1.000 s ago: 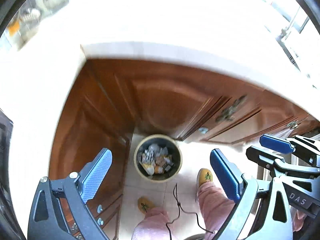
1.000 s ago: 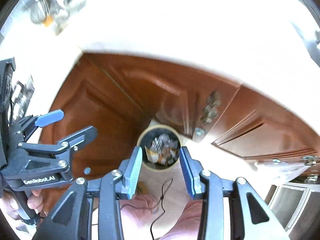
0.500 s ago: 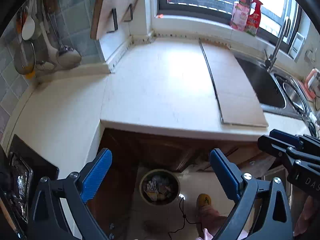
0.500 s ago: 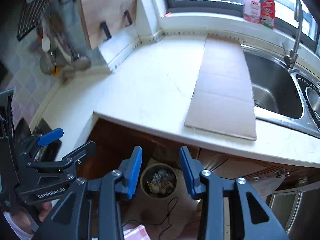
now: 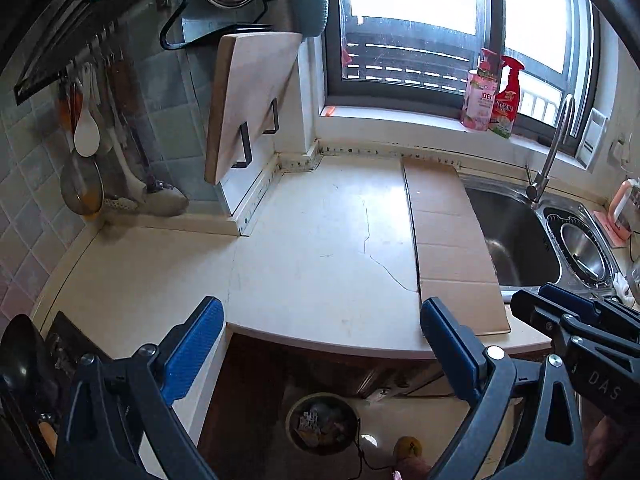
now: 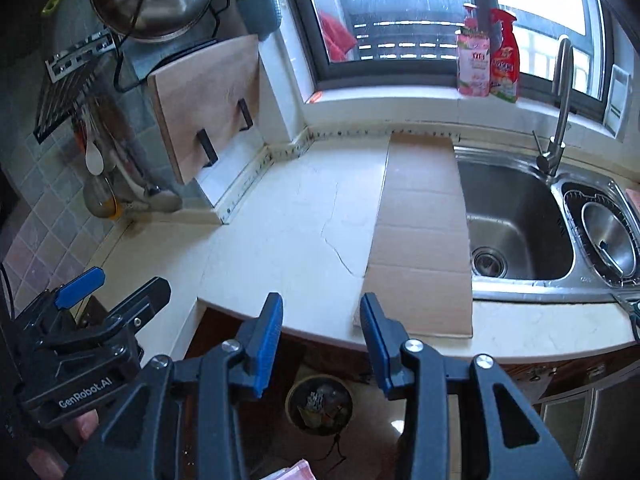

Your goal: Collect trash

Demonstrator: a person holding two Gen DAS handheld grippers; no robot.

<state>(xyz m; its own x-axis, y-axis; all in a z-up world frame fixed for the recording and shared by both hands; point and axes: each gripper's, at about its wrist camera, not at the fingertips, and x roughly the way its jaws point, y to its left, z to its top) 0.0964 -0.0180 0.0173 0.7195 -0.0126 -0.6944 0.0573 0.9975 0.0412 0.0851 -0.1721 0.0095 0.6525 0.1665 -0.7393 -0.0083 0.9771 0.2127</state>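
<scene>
Left gripper [image 5: 320, 344] gapes wide and empty; right gripper [image 6: 322, 340] stands part open, empty; the trash bin [image 5: 323, 422], already holding scraps, sits at lower centre below both; no loose trash shows on the counter [image 5: 312, 248] above.

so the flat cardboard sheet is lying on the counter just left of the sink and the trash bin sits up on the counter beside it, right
Not quite. The cardboard sheet does lie on the counter just left of the sink, but the trash bin stands on the floor below the counter edge, as the right wrist view shows.
</scene>
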